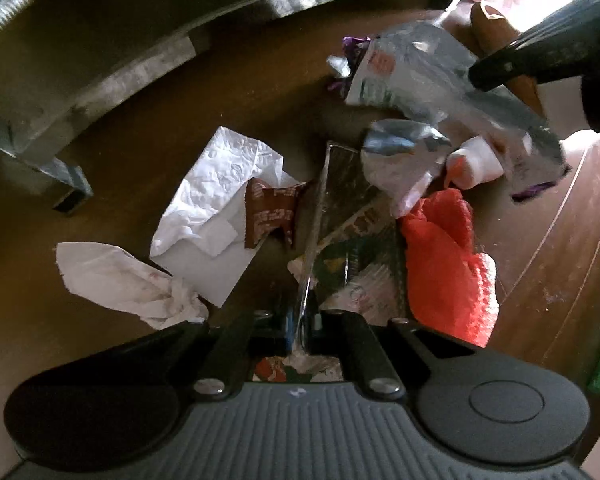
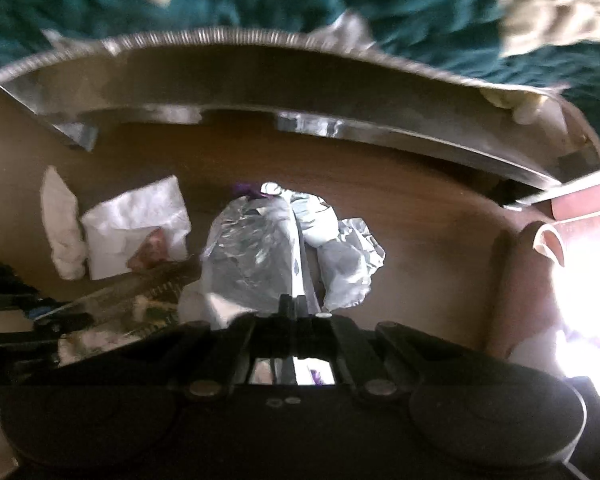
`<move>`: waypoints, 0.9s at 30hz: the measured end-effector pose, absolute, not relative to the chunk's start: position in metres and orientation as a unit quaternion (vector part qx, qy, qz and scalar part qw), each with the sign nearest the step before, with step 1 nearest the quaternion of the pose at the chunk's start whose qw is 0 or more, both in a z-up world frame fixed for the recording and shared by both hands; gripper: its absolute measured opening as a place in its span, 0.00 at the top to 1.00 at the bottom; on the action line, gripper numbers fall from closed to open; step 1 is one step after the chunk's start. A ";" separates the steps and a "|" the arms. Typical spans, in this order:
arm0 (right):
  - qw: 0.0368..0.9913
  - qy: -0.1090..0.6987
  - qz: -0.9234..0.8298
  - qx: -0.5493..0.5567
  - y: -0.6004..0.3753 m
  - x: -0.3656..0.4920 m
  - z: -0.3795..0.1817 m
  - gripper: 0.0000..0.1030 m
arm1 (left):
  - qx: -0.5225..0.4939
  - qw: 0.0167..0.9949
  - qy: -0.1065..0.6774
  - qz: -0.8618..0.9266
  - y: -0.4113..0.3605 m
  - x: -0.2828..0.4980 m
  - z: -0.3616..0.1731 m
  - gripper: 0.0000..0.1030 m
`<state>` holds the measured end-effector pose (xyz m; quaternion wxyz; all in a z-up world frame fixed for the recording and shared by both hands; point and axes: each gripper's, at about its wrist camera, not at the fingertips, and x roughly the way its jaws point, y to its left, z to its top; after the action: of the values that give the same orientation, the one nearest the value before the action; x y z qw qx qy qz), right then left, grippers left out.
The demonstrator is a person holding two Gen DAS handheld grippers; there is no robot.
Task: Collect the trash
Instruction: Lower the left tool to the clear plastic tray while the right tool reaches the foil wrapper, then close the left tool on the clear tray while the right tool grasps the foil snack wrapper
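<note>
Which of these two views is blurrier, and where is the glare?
Right wrist view is blurrier: the foil wrapper and teal fabric smear, and glare whites out the right edge. Left wrist view is sharper; the white napkin shows its embossing, though the fisheye bends the metal rail.

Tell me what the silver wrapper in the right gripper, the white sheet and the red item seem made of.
Silver wrapper: likely metallised plastic film, shiny, with sharp creases and glints. White sheet: tissue paper, matte, with an embossed pattern and soft crumples. Red item: possibly knitted cloth or foam netting, matte and ribbed; the blur leaves it open.
</note>
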<state>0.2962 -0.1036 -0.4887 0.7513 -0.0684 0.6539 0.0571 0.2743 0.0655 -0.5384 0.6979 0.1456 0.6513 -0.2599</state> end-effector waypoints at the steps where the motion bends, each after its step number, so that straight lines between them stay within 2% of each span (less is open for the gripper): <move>1: 0.754 0.650 0.059 -0.069 -0.105 0.293 -0.481 1.00 | 0.146 0.697 0.651 -0.261 0.066 0.273 -0.535 0.96; 11: 0.779 0.614 0.106 -0.070 -0.110 0.273 -0.418 1.00 | 0.156 0.714 0.635 -0.248 0.082 0.263 -0.479 0.96; 13: 0.779 0.611 0.124 -0.074 -0.111 0.273 -0.424 0.93 | 0.158 0.718 0.635 -0.237 0.089 0.261 -0.475 0.96; 14: 0.775 0.611 0.138 -0.080 -0.112 0.273 -0.430 0.85 | 0.155 0.719 0.637 -0.230 0.092 0.260 -0.474 0.96; 16: 0.766 0.617 0.152 -0.097 -0.114 0.272 -0.440 0.83 | 0.141 0.722 0.642 -0.214 0.102 0.258 -0.475 0.96; 19: 0.752 0.628 0.162 -0.119 -0.112 0.280 -0.460 0.64 | 0.107 0.724 0.655 -0.188 0.118 0.254 -0.485 0.96; 27: 0.720 0.656 0.192 -0.123 -0.091 0.313 -0.514 0.62 | 0.032 0.726 0.671 -0.144 0.139 0.247 -0.507 0.96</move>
<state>0.3132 -0.0906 -0.5143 0.7198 -0.1229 0.6557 0.1921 0.2471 0.1388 -0.5069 0.7264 0.0324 0.6712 -0.1439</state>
